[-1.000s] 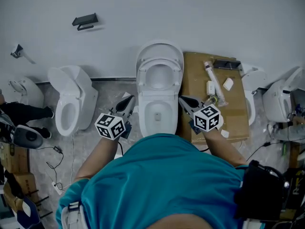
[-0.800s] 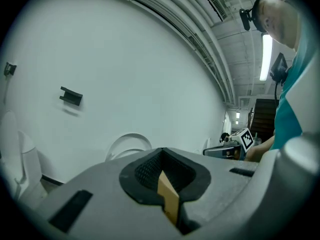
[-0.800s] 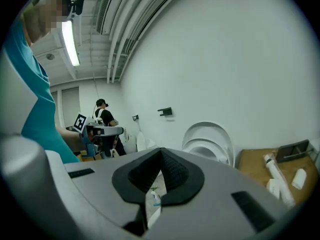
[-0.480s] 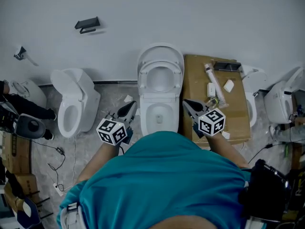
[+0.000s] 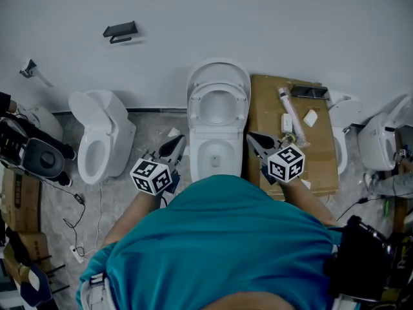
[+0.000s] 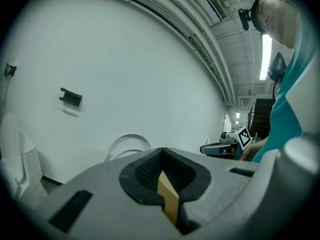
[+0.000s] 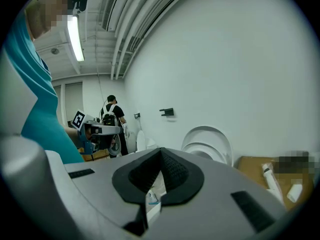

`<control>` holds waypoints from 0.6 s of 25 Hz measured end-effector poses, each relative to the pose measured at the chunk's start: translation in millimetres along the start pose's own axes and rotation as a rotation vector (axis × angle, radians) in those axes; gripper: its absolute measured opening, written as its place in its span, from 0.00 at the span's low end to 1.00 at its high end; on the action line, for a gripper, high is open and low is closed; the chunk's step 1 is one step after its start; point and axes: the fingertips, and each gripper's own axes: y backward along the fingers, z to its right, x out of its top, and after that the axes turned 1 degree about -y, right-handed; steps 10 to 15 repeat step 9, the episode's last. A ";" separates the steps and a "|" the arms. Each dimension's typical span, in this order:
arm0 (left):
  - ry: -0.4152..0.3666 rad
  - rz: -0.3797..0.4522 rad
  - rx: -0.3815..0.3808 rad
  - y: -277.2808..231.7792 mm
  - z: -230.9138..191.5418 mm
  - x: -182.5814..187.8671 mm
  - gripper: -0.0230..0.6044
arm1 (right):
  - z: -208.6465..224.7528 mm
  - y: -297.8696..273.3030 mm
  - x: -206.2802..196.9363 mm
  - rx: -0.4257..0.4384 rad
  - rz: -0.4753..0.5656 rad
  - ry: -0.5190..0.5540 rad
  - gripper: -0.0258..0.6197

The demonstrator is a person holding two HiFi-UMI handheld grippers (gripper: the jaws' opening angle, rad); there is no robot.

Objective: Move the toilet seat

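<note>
Scene: A person in a teal top stands over a white toilet bowl (image 5: 216, 163) set against a pale wall, a handheld gripper on either side of it.
Toilet seat: The toilet seat (image 5: 238, 105) stands upright at the back of the bowl, leaning on the raised lid (image 5: 218, 66). Its white arc also shows ahead in the right gripper view (image 7: 202, 149).
Left gripper: The left gripper (image 5: 173, 144) hovers just beside the bowl's left flank, jaws together with nothing between the pads, clear of the porcelain.
Right gripper: The right gripper (image 5: 253, 139) hangs off the bowl's right side, by the edge of a cardboard sheet (image 5: 268, 108). Its jaws are closed and empty.
Contact: Neither tool touches the seat. Both sit low by the bowl, well short of the upright ring.
Progress: The pictures do not settle it. Either the seat is already up and the job is done, or it is yet to be brought down onto the rim.
Left to do: If lowering is meant, everything is ahead: reach to the ring, catch its edge, swing it down on its hinge.
Surroundings: Another toilet (image 5: 100, 134) stands on the floor to the left, and small parts lie on the cardboard.
</note>
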 end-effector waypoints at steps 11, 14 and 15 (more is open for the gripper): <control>0.012 0.009 0.012 2.6 -4.3 0.5 0.04 | -0.3 -2.2 4.4 0.005 0.008 0.007 0.04; 0.012 0.009 0.012 2.6 -4.3 0.5 0.04 | -0.3 -2.2 4.4 0.005 0.008 0.007 0.04; 0.012 0.009 0.012 2.6 -4.3 0.5 0.04 | -0.3 -2.2 4.4 0.005 0.008 0.007 0.04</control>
